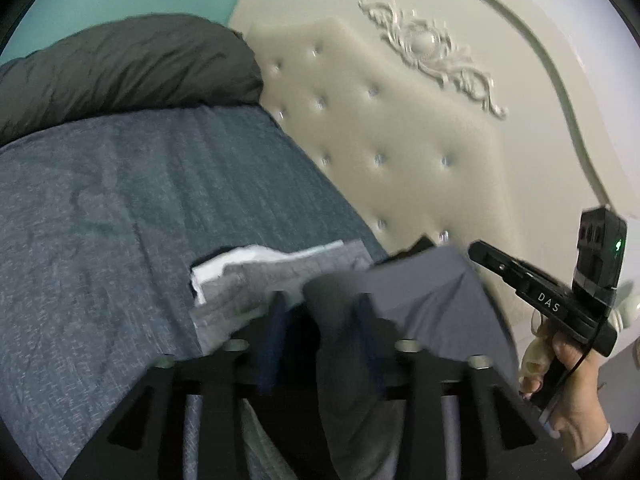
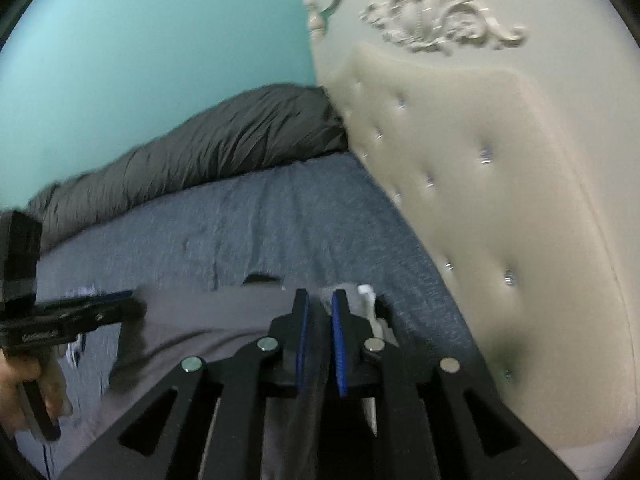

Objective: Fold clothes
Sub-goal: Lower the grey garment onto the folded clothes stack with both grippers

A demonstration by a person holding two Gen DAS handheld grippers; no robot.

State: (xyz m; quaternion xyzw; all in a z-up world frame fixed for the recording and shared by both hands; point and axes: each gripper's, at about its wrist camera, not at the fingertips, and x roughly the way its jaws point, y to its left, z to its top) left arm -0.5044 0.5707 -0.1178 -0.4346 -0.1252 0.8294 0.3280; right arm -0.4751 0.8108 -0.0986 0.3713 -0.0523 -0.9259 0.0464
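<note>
Closest in, the left gripper (image 1: pixel 320 320) has its blue pads pinched on a fold of the grey garment (image 1: pixel 420 292), cloth bunched between them and draping off to its right. The right gripper (image 2: pixel 320 320) likewise looks clamped on the same garment's edge (image 2: pixel 224 316), though blur makes it hard to say how much fabric sits between the pads. The garment hangs stretched between the two, raised just above the bed (image 1: pixel 120 200).

Risk here: both holds appear shallow, near the edge, so a quick pull apart could slide the cloth out of one gripper and drop that side in a heap. Uneven height would skew the fold line.

Just ahead of the left gripper lies a lighter grey-and-white piece (image 1: pixel 256 276); lowering the garment carelessly could drag or cover it. Further out, the tufted headboard (image 2: pixel 480 200) stands close to the right gripper's right side, so a wide swing could knock it. Farthest, a dark duvet (image 1: pixel 120 68) lies along the wall.
</note>
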